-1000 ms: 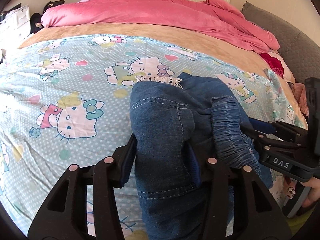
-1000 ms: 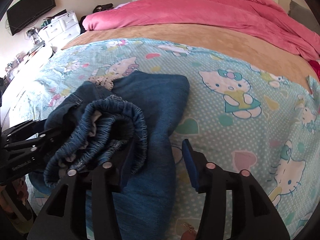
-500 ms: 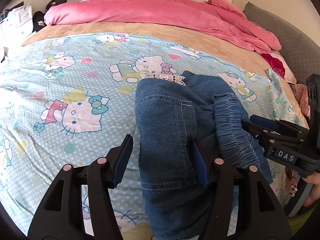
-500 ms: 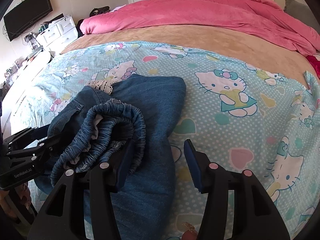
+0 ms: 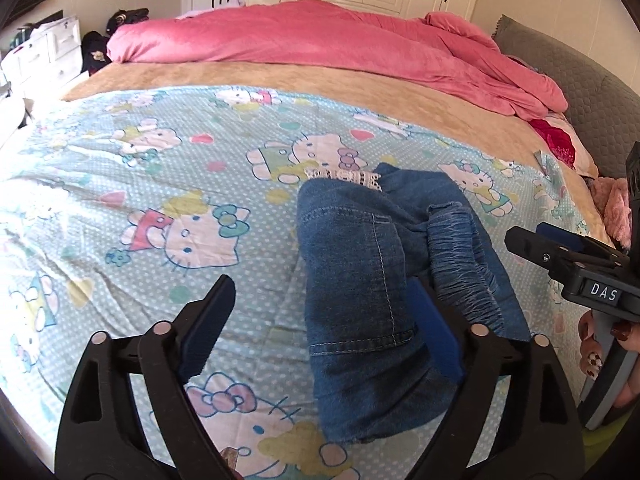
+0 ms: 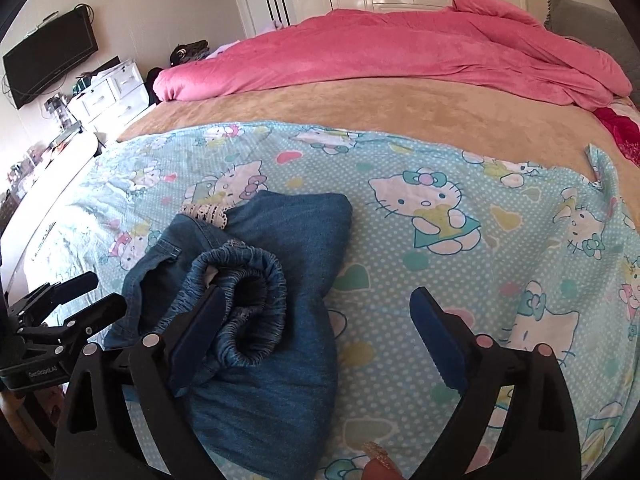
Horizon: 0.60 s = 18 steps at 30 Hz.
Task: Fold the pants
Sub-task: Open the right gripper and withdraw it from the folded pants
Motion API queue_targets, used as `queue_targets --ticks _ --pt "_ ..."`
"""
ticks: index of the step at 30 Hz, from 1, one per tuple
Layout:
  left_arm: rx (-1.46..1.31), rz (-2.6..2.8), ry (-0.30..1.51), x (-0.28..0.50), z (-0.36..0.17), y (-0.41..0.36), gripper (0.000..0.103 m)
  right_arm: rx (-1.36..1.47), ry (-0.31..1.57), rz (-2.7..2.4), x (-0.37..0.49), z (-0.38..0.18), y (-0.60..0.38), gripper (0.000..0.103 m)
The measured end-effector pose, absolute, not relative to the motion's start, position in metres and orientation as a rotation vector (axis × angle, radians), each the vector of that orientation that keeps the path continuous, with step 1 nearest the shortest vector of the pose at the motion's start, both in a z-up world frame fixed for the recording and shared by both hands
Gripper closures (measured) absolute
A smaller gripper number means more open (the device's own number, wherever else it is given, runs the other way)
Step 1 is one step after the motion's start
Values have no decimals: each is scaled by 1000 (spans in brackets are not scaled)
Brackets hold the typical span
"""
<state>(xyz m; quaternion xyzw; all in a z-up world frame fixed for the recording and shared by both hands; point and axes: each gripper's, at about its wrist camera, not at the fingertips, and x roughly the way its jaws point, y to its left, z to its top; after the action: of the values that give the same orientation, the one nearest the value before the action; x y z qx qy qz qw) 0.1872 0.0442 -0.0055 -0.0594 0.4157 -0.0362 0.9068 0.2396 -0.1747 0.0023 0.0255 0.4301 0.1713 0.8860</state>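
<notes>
On the bed, over the cartoon-cat sheet (image 5: pixel 168 184), the denim pants (image 5: pixel 360 280) lie in a compact folded bundle, with the gathered elastic waistband (image 6: pixel 248 304) rolled on top and a bit of white lace trim (image 5: pixel 344 178) showing at the far edge. Both tools are letting go: the left gripper (image 5: pixel 320 320) has its fingers spreading, and the bundle lies between them without being pinched; the right gripper (image 6: pixel 316 328) is also spreading, its left finger just beside the waistband roll and its right finger over the bare sheet. I judge that the fold is nearly finished. What may go wrong now is that the bulky waistband, which stands up and is not pressed flat, springs open and loosens the fold. Also a finger close to the cloth could catch the elastic edge when it withdraws and drag the top layer. The pink duvet (image 6: pixel 400 48) is well apart and brings no trouble.
</notes>
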Motion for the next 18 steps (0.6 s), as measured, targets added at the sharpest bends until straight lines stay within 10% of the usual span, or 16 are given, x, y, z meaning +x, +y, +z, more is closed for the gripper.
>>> queue_targets --ticks 18 --pt "-107 -29 780 158 30 49 9 38 767 390 209 46 -173 4"
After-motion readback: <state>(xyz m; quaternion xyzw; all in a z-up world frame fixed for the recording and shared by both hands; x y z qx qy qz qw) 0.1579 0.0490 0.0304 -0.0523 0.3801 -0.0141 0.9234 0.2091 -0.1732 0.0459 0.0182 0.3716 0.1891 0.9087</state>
